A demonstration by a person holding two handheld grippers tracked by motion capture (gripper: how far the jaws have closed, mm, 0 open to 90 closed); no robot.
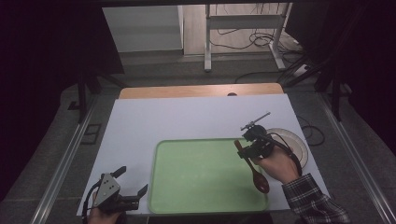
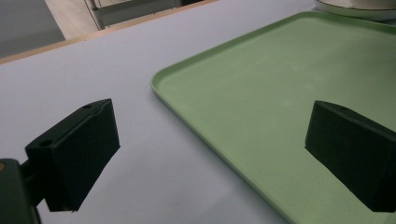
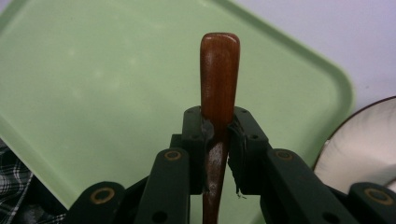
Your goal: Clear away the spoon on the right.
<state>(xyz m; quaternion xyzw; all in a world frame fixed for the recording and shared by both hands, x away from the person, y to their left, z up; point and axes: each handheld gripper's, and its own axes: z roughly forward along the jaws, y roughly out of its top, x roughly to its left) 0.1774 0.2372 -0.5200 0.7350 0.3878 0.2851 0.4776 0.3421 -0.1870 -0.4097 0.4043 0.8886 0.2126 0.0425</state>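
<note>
Closest to the person, the left gripper (image 1: 125, 186) sits at the near left corner of the table (image 1: 196, 116), just off the left side of the tray (image 1: 196, 205). Its jaws are spread wide with nothing between them. In the left gripper view one jaw hangs over the white table surface (image 2: 116, 60) and the other over the green tray (image 2: 261, 93), with the tray's near rim running between them.

A bit further in and over on the right, the right gripper (image 1: 247, 148) is clamped on a wooden spoon (image 1: 254, 170). It holds the spoon by the handle, above the right side of the tray. The bowl end points back toward the person and the handle tip sticks out past the jaws, away from the person. The right gripper view makes the grip pretty clear: the jaws are narrow and pinch the spoon (image 3: 218, 93) from both sides, with the rounded handle end poking up beyond them and the tray (image 3: 93, 84) underneath. A plaid sleeve (image 1: 313, 198) shows behind that hand.

Just right of the tray is a white plate (image 1: 299, 142), partly hidden by the right gripper. Its rim (image 3: 369, 140) also shows at the right in the right gripper view. The table's wooden far edge (image 1: 201, 91) is beyond that.
</note>
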